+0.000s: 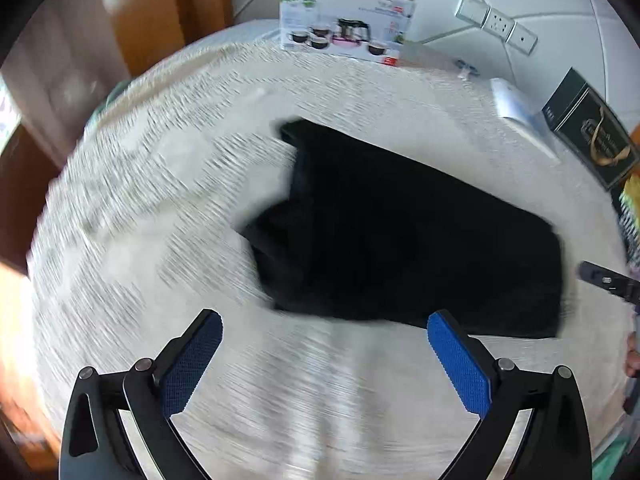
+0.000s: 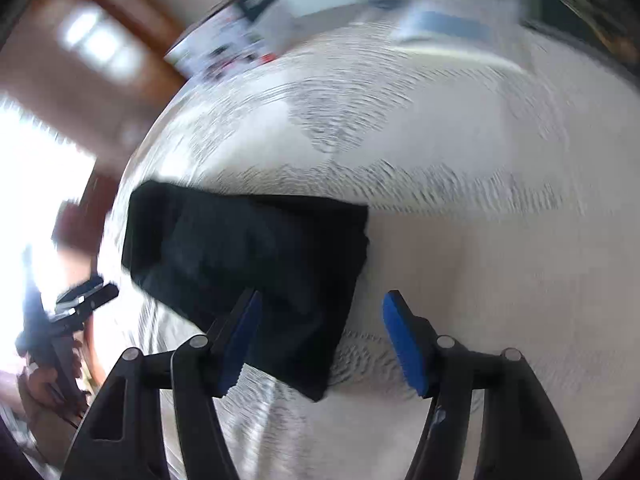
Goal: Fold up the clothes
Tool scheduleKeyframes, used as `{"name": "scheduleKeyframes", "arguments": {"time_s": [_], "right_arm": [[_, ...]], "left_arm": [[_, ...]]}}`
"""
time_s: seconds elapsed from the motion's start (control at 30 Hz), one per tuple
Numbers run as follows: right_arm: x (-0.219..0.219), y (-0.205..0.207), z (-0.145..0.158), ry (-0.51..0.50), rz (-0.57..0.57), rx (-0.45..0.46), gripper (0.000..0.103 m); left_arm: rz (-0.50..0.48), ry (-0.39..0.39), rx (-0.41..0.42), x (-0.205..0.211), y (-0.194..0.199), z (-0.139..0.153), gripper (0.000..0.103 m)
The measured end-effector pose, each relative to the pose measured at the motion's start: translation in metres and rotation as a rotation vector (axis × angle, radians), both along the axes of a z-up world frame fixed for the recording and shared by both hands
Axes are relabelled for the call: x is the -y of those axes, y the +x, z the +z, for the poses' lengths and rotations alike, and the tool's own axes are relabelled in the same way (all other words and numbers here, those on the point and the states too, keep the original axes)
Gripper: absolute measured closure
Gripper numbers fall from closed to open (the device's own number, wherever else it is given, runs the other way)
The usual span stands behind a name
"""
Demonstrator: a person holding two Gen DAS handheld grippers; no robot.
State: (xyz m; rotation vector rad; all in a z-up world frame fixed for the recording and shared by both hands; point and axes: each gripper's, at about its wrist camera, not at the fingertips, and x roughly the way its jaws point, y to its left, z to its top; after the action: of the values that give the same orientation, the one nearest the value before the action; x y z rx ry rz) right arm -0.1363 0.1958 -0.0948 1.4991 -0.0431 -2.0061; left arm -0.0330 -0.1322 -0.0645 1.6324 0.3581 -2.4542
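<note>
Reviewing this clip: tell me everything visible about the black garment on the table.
The black garment is plain dark cloth with no visible print, lying flat on the pale patterned tablecloth in a folded, roughly rectangular shape. In the left wrist view one end is straight and the other looks bunched, with a narrow piece sticking out. Motion blur hides seams and detail. Both grippers, left and right, are open and appear clear of it; nothing else rests on it.

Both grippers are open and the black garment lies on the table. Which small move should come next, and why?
Probably bring the left gripper forward to the black garment's rumpled near edge: both it and the right gripper are open and hold nothing.
</note>
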Motion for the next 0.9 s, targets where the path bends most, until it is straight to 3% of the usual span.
{"name": "scheduleKeyframes", "arguments": {"time_s": [0.23,0.43,0.63,0.83,0.9], "right_arm": [[-0.01,-0.036,0.008,0.057,0.555,-0.141,0.04],[-0.019,-0.05,0.006,0.054,0.829,-0.19,0.04],[0.001,-0.055,-0.01,0.039,1.098,-0.25,0.04],[0.017,-0.051,-0.024,0.011,1.237,-0.362,0.04],[0.023,-0.046,-0.03,-0.003,1.276,-0.374,0.04]], "left_arm": [[0.268,0.045,-0.042,-0.128,0.024,-0.02,0.0],[0.348,0.023,-0.005,-0.205,0.002,-0.043,0.0],[0.486,-0.033,-0.003,-0.236,-0.023,-0.064,0.0],[0.565,-0.118,-0.004,-0.24,-0.041,-0.071,0.001],[0.571,-0.127,-0.014,-0.241,-0.041,-0.069,0.009]]}}
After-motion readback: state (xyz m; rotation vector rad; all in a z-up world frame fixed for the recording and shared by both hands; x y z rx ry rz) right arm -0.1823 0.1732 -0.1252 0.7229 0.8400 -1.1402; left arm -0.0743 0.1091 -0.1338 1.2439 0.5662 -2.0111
